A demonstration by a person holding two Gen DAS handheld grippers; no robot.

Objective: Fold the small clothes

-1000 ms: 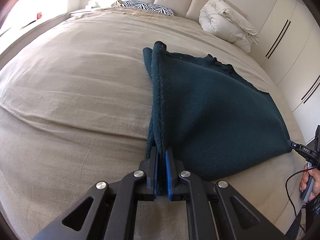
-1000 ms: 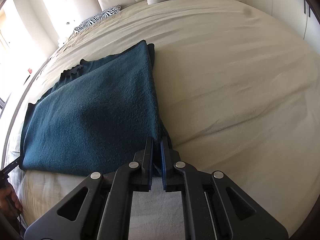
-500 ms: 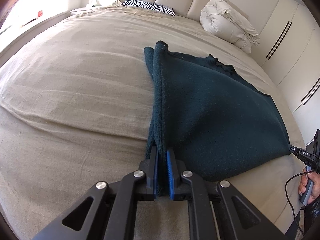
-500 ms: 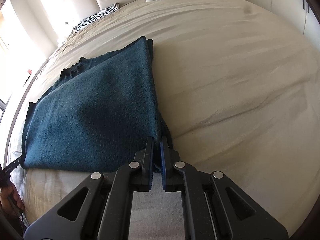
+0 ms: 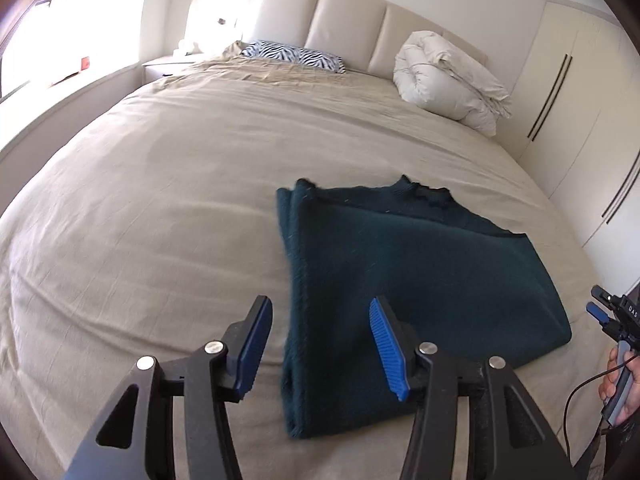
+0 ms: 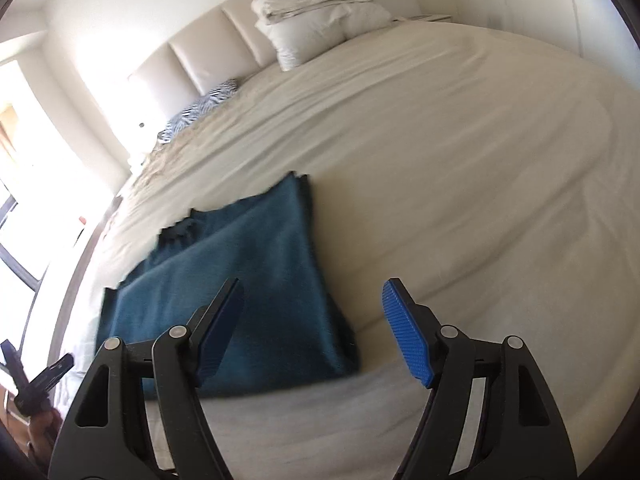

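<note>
A dark teal knitted garment [image 5: 404, 280] lies folded flat on the beige bed [image 5: 140, 220]. My left gripper [image 5: 320, 348] is open and empty, raised above the garment's near left corner. In the right wrist view the same garment [image 6: 256, 280] lies left of centre, and my right gripper [image 6: 312, 332] is open and empty above its near right corner. The right gripper also shows at the right edge of the left wrist view [image 5: 612, 316], and the left gripper at the lower left of the right wrist view [image 6: 36, 376].
A rolled white duvet [image 5: 448, 80] and a zebra-print pillow [image 5: 296, 56] lie at the head of the bed by the padded headboard [image 5: 344, 24]. White wardrobe doors [image 5: 580, 112] stand along the right side. A window [image 6: 20, 208] is on the left.
Both grippers have opened and let go of the garment's near corners. Both have lifted and pulled back from it. The garment now lies flat on the bed.
</note>
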